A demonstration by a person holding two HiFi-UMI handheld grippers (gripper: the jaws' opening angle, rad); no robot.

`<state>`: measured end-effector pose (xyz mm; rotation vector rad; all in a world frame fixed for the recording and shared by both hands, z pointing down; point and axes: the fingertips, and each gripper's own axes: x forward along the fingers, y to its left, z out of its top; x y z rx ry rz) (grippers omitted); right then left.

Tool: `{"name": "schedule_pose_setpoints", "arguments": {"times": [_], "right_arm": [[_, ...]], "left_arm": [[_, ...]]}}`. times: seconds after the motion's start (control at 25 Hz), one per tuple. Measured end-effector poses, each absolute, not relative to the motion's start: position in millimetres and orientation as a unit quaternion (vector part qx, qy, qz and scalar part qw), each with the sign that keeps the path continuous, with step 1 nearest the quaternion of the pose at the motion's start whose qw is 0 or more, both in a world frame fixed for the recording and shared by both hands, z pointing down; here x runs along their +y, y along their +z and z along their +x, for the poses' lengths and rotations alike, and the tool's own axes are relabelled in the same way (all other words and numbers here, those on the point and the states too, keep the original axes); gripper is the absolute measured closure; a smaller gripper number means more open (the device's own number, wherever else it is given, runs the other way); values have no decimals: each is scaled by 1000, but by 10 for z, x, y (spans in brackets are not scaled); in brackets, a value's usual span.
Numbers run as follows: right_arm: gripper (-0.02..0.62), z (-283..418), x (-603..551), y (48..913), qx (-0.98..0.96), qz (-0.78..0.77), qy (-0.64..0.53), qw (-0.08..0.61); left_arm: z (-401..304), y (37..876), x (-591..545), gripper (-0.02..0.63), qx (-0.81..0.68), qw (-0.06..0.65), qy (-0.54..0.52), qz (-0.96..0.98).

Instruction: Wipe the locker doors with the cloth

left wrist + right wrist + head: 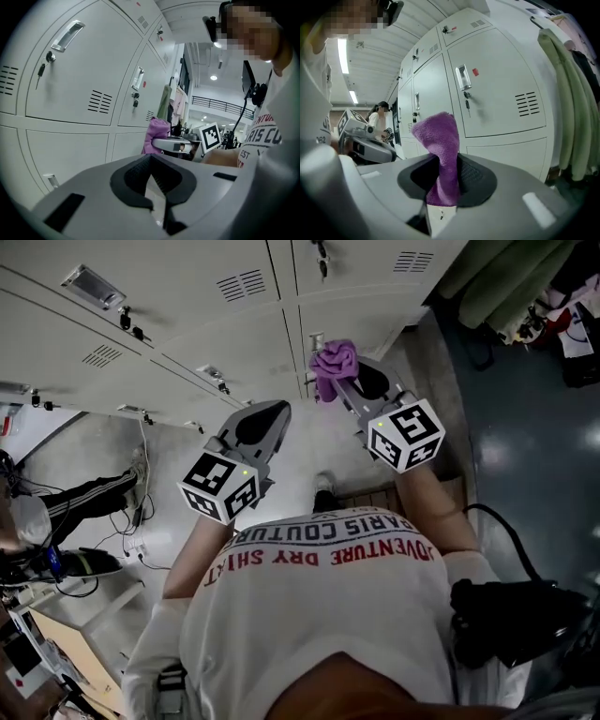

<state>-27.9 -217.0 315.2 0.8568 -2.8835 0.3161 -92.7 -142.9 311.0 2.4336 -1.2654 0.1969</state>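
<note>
The grey locker doors (pixel 187 306) fill the wall ahead, each with a handle, a lock and vent slots. My right gripper (pixel 349 381) is shut on a purple cloth (pixel 334 364), whose bunched end sticks out of the jaws close to a locker door (pixel 497 89). In the right gripper view the cloth (pixel 440 145) rises between the dark pads of the right gripper (pixel 443 176). My left gripper (pixel 277 413) hangs beside it, a little lower and to the left, shut with nothing in it. In the left gripper view its pads meet at the left gripper (pixel 151 157) tip, with the cloth (pixel 157 133) beyond.
Pale green coats (pixel 567 93) hang right of the lockers. Another person's legs (pixel 84 498) and cables (pixel 141 540) lie on the floor at the left. A black bag (pixel 516 615) hangs at my right side. Someone stands far down the aisle (pixel 377 119).
</note>
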Motion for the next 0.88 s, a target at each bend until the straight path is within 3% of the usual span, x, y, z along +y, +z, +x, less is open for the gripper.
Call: {"name": "schedule_pose_setpoints", "arguments": {"times": [0.36, 0.88], "right_arm": [[511, -709, -2876, 3405, -949, 301, 74, 50], [511, -989, -3359, 4095, -939, 319, 59, 113]], "left_arm": [[-1114, 3270, -1626, 606, -470, 211, 70, 854], [-1157, 3375, -2001, 606, -484, 214, 76, 845]]}}
